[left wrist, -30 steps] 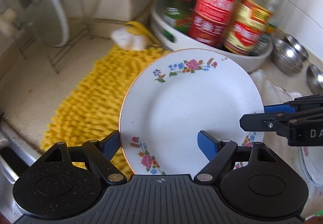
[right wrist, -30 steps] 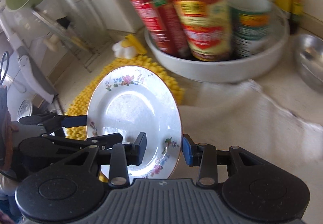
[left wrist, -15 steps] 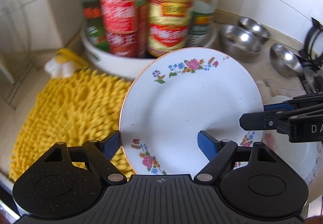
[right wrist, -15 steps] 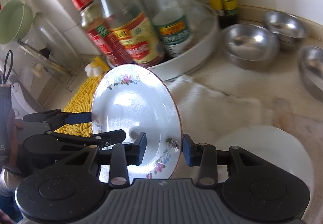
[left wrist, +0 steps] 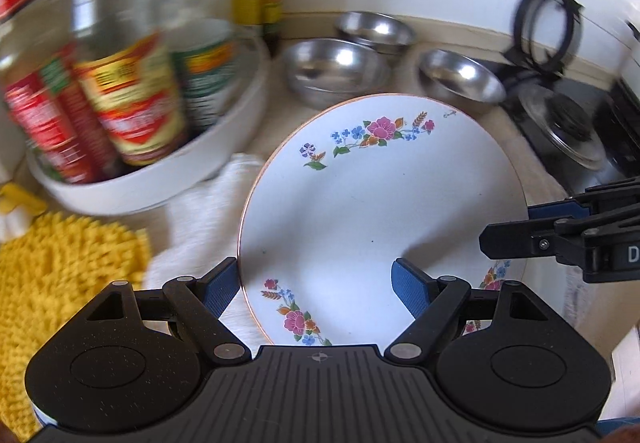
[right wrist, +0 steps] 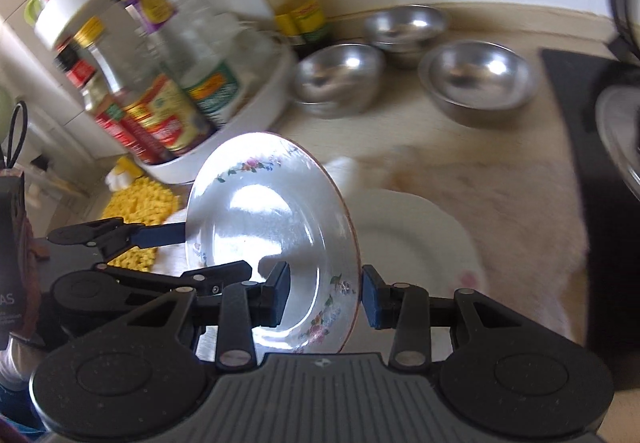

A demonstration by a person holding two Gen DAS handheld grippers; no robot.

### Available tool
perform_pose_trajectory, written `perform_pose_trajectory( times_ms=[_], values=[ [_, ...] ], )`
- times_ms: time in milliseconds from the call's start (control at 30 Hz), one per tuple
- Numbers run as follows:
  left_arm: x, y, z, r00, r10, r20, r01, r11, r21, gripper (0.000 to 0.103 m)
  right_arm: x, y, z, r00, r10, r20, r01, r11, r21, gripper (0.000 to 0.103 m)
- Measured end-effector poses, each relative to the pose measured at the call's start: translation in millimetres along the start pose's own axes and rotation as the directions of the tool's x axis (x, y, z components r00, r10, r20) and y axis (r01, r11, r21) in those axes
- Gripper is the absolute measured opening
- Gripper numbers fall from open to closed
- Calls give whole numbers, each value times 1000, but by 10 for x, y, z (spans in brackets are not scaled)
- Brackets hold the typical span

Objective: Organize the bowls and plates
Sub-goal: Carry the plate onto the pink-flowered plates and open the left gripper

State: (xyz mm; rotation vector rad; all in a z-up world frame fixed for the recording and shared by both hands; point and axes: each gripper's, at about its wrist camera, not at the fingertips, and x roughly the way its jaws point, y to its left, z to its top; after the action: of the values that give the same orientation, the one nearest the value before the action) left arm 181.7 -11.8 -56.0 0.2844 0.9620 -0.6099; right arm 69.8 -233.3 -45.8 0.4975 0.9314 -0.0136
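Observation:
A white plate with flower sprays (left wrist: pixel 360 211) hangs tilted above the counter, held from two sides. My left gripper (left wrist: pixel 314 279) is shut on its near left rim, one pad behind the edge and one on the inner face. My right gripper (right wrist: pixel 324 293) is shut on the opposite rim of the flowered plate (right wrist: pixel 272 223). Each gripper shows in the other's view: the right gripper (left wrist: pixel 508 227) and the left gripper (right wrist: pixel 208 251). Just below lies another white plate (right wrist: pixel 416 243) flat on the counter. Three steel bowls (right wrist: pixel 338 77) (right wrist: pixel 406 23) (right wrist: pixel 478 79) stand behind it.
A white round tray (left wrist: pixel 160 179) full of sauce bottles stands at the back left. A yellow nubby mat (left wrist: pixel 60 283) and a white cloth (left wrist: pixel 200 211) lie to the left. A black stove with a pot lid (left wrist: pixel 568 131) borders the right side. A tiled wall runs behind.
Both grippers have carried the plate to the right, from over the yellow mat, past the bottle tray, to above the white plate near the steel bowls. Both grips are unchanged.

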Motion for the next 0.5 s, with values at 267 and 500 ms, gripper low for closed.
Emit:
perform_pose_trajectory(
  times_ms=[267,500],
  values=[
    [244,-476,66,997,-52,-57,57,994,89,85,-47,-428,-91,999,-37,3,37,996,76,42],
    [255,-749,133,993,-106,-56,113,986,120,79,-55,-557,-32,994,-100,42,99,995,14,42]
  ],
)
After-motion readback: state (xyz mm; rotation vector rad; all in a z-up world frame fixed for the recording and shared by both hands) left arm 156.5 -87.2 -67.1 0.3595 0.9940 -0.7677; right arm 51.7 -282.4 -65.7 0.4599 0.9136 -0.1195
